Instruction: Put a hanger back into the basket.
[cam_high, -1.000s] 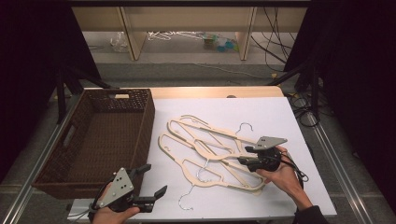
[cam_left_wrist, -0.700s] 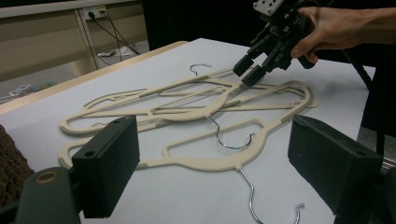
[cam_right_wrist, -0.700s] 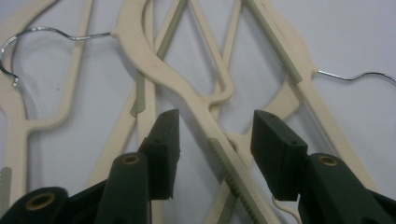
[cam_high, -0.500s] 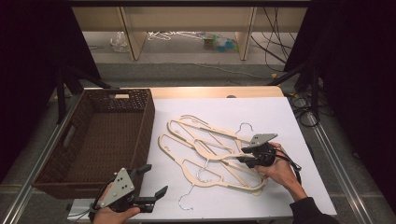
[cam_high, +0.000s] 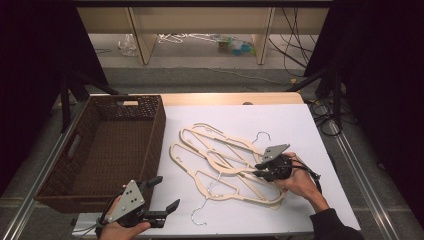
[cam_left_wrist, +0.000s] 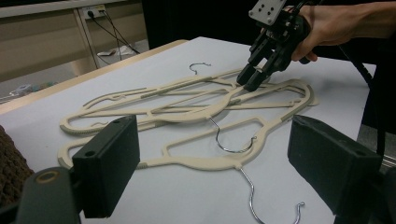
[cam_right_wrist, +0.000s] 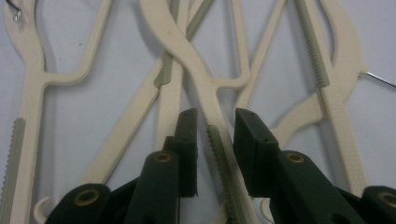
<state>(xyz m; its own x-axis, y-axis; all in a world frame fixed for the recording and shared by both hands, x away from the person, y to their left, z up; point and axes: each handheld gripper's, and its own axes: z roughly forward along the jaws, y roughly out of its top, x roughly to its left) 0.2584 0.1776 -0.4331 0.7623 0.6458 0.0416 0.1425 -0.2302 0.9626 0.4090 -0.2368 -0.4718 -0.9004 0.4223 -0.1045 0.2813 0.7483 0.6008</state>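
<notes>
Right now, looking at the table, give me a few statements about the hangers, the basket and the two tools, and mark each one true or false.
1. The dark brown woven basket holds a hanger. False: it is empty inside.
2. The right tool has its jaws on either side of an arm of one cream plastic hanger. True.
3. The left tool grips a hanger. False: it is open near the table's front edge, holding nothing.
4. The hangers lie overlapping on the white table surface. True.
5. The basket sits right of the hangers. False: it sits left.
</notes>
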